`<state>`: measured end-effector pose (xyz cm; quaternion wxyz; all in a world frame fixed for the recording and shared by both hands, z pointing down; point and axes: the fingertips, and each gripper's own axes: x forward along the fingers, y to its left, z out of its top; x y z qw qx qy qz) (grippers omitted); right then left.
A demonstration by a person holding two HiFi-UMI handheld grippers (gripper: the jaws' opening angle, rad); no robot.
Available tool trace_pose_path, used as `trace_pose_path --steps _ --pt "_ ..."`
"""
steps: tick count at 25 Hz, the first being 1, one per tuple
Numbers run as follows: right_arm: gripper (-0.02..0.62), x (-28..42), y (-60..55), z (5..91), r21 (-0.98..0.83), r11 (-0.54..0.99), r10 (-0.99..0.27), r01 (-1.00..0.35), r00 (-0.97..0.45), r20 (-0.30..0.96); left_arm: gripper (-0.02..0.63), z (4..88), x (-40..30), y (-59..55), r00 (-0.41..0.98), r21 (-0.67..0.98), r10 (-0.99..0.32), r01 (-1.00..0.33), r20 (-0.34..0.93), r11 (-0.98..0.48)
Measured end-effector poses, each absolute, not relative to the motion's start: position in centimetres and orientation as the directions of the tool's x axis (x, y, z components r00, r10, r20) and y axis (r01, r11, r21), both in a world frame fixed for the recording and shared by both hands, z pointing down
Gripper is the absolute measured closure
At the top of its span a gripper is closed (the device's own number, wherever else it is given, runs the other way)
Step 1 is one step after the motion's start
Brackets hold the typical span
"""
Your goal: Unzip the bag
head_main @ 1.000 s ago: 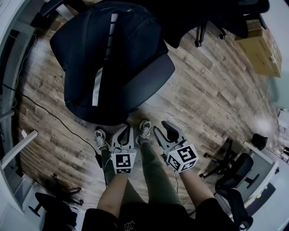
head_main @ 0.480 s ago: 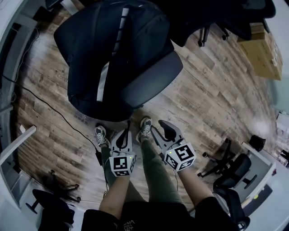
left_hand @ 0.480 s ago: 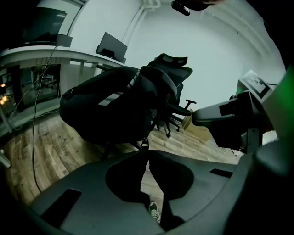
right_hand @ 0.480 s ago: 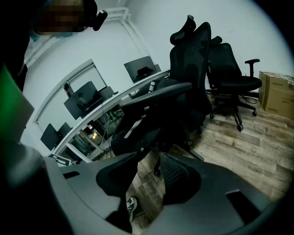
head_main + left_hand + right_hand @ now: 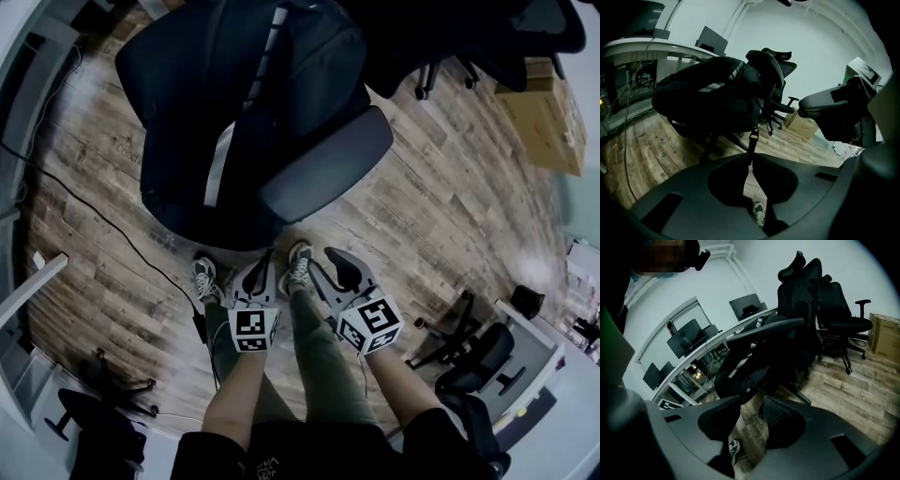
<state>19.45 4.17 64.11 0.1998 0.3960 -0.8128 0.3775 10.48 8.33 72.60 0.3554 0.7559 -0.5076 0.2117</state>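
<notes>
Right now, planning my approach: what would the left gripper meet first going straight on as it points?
Likely the strap dangling under the bag on the chair, just beyond the shut left gripper; depth is unclear.

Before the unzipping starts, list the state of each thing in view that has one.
Black backpack with a reflective stripe: lying on the chair seat, untouched, no opening visible.
Dark office chair: upright, bearing the backpack.
Left gripper: shut, empty.
Right gripper: open, empty.
</notes>
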Motion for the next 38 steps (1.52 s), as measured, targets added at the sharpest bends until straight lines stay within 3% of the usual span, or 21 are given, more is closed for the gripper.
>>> trace_pose_path --steps 9,13,16,38 --pt "0.430 19.2 3.8 65.1 -0.458 0.407 -0.486 -0.791 -0.611 0.624 0.568 74.1 10.7 8.1 0.424 0.338 -0.598 -0.905 0.681 -0.257" --pt "0.430 19.3 3.6 65.3 -0.459 0.406 -0.485 -0.790 -0.612 0.624 0.456 73.7 11.5 7.1 0.439 0.363 -0.613 -0.897 0.657 -0.252" --pt "0.430 19.5 3.5 65.4 -0.459 0.403 -0.486 -0.791 -0.611 0.625 0.443 73.3 12.3 6.4 0.444 0.386 -0.629 -0.892 0.639 -0.237" --pt "0.430 21.8 3.0 66.3 -0.461 0.377 -0.495 -0.803 -0.595 0.632 0.449 72.6 12.8 2.7 0.259 0.411 -0.726 -0.911 0.637 0.036"
